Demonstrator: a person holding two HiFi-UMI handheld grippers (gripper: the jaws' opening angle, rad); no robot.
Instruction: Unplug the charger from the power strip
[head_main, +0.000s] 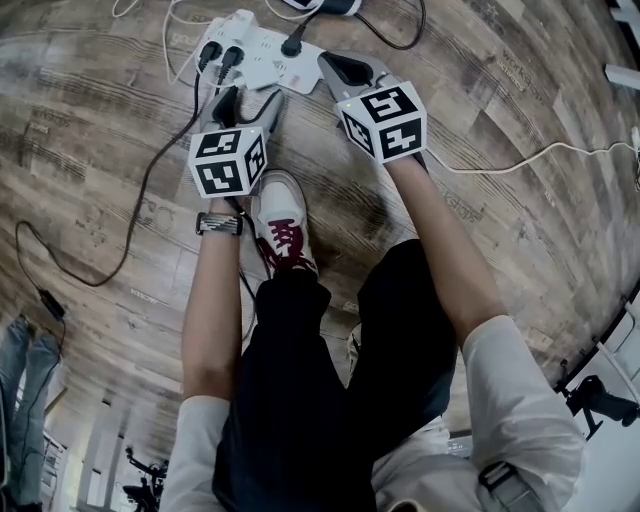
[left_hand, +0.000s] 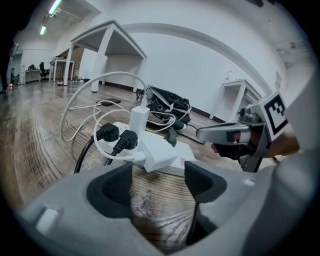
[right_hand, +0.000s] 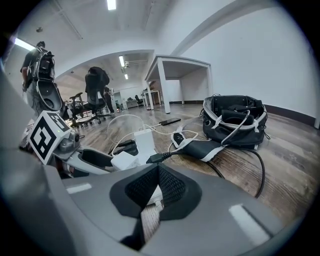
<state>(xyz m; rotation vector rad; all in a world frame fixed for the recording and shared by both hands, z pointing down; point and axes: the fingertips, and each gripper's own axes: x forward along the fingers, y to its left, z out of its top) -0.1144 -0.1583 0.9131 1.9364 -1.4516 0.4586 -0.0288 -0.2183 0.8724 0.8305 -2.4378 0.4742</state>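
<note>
A wood floor (head_main: 480, 100) fills the head view, and a person in dark trousers (head_main: 300, 400) stands over it with one shoe (head_main: 283, 225) forward. In the right gripper view a black bag (right_hand: 235, 120) sits on the floor beyond the strip. Its top is open and white-edged straps cross it, but the inside is too dark to tell what it holds. The white strip (head_main: 268, 45) lies flat just ahead of both grippers, and several of its sockets are filled. The left gripper (left_hand: 157, 182) points down at the strip's near side with its jaws wide apart, only bare floor between the pads. The right gripper (right_hand: 157, 180) is at the strip's right end with its jaws closed together, tips meeting. A sliver of white shows through the gap below them, too small to name. The charger (left_hand: 159, 154), a white block, sits on the strip straight in front of the left jaws, close but untouched. Behind it a taller white adapter (left_hand: 140, 119) stands upright in another socket. Two black plugs (left_hand: 107, 132) sit side by side at the strip's left end, and a third plug (head_main: 295, 43) is farther right. A black cable (head_main: 130, 225) loops away to the left, and a thin white cable (head_main: 530, 155) trails right.
</note>
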